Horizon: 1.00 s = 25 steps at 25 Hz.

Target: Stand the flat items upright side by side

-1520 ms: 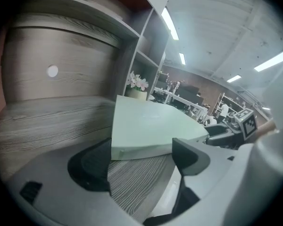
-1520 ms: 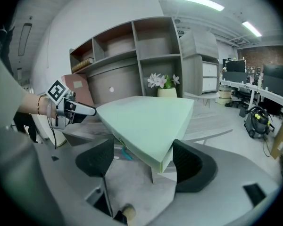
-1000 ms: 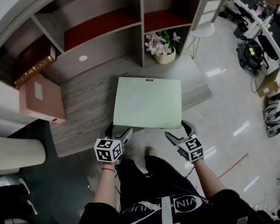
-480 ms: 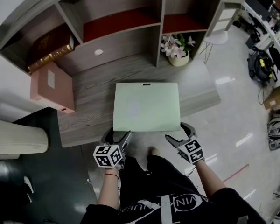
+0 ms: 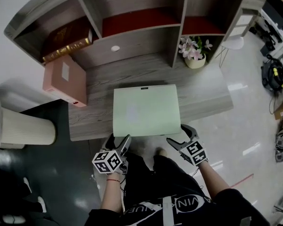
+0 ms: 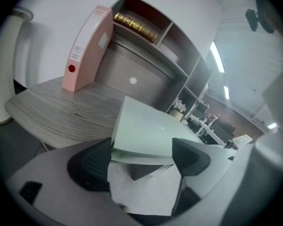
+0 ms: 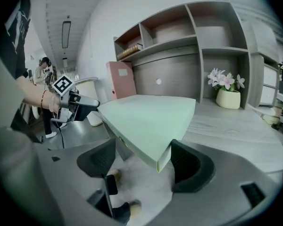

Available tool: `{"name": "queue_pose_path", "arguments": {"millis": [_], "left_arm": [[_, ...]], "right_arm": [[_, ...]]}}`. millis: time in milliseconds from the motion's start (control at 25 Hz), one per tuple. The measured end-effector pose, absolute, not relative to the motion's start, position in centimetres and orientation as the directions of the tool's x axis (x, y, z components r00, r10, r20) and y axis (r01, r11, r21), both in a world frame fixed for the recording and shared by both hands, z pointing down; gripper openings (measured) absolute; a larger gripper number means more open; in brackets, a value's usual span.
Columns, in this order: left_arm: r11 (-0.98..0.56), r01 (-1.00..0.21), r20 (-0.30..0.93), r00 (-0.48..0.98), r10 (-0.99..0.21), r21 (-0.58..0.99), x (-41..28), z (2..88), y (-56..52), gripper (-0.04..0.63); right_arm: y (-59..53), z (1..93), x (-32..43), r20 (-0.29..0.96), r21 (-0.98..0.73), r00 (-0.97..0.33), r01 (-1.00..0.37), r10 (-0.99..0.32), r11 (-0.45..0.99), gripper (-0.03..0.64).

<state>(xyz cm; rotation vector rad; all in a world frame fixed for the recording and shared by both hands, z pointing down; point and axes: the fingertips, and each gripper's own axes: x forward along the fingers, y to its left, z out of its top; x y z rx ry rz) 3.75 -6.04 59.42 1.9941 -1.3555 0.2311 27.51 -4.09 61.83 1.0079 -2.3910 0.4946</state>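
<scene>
The left gripper (image 6: 142, 147), held in the person's left hand, has its jaws spread wide around the near left corner of a pale green flat box file (image 5: 146, 109). One jaw stands outside the file's left side and the other lies along its near edge. The jaws are not closed across the file. The right gripper (image 7: 143, 149) stands likewise, jaws wide apart, with the file's near right corner between them. In the right gripper view that corner points down into the gap, close to the right-hand pad.

The pale green flat box file lies flat, broad face up, on the grey wood-grain counter (image 5: 203, 95), about midway along it. Its near strip overhangs the counter's front edge, and floor shows under both held corners.

A pink box file (image 5: 65, 81) stands upright at the counter's left end, beside the grey wooden shelf unit (image 5: 177, 36) that rises along the back of the counter. It is well apart from the green one. A dark book with gilt page edges (image 5: 68, 44) lies in the unit's upper left compartment, above the pink box file. A white pot of pink and white flowers (image 5: 195, 56) stands toward the counter's right end, below the shelf unit's lower board. A white ribbed cylinder (image 5: 26, 132) stands on the floor to the left of the counter.
</scene>
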Motion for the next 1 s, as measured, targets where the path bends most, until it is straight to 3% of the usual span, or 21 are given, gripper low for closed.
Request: {"name": "queue_pose_path", "arguments": {"millis": [440,640,760,1000], "left_arm": [[0.063,-0.784,0.448,0.285,-0.847,0.618,0.3,60.2,-5.1,0.387],[0.167,-0.468,0.355,0.349,-0.867,0.868,5.6,62.5,-4.8,0.427],[0.186,-0.304,0.294,0.358,-0.886,0.934,7.8,63.6,-5.2,0.445],[0.213,-0.219,0.281,0.350,-0.894,0.952,8.1,65.4,-5.4,0.446]], "right_arm": [[-4.6,62.0,25.4,0.566,-0.129,-0.634,-0.699,-0.526,0.703,0.362],[-4.5,61.9,25.2,0.580,-0.108,-0.640,-0.673,-0.504,0.732,0.359],[-3.6,61.8,24.2,0.590,-0.101,-0.665,-0.624,-0.458,0.775,0.355],[-1.2,61.7,21.3,0.581,-0.125,-0.729,-0.520,-0.362,0.845,0.337]]}}
